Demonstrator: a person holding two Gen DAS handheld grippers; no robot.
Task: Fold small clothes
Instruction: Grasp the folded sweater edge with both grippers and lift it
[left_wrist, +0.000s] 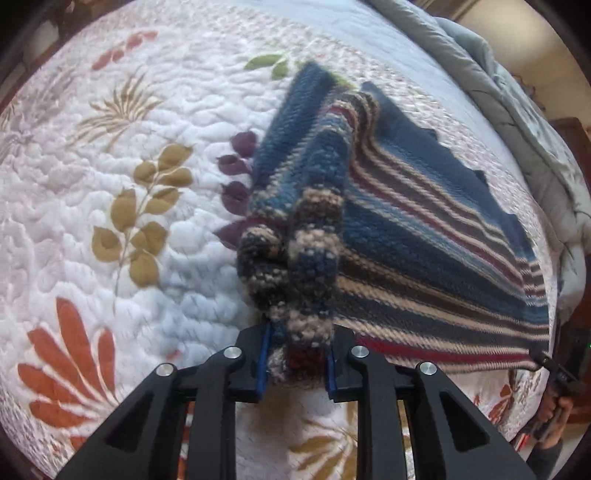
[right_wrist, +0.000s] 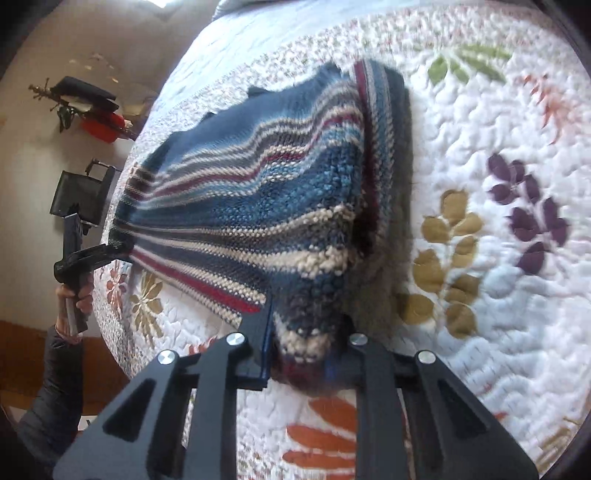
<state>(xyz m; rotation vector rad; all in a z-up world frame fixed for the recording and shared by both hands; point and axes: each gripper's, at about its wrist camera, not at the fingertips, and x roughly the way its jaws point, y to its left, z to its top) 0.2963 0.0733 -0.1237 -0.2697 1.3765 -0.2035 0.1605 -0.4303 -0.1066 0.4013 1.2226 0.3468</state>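
On quilt (left_wrist: 74, 206), striped knit sweater (left_wrist: 424, 236), bunched corners

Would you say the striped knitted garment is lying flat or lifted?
Partly lifted: the striped knitted garment is stretched between both tools, its far part apparently on the quilt.

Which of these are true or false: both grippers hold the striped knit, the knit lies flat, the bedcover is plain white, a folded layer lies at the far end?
1. Both grippers clamp the striped knit. True: the left gripper and the right gripper each pinch a bunch of the striped knit.
2. The knit lies flat. False: its near edge is lifted, stretched between the grippers.
3. The bedcover is plain white. False: the quilt has coloured leaf prints.
4. A folded layer lies at the far end. True: striped layers overlap there.
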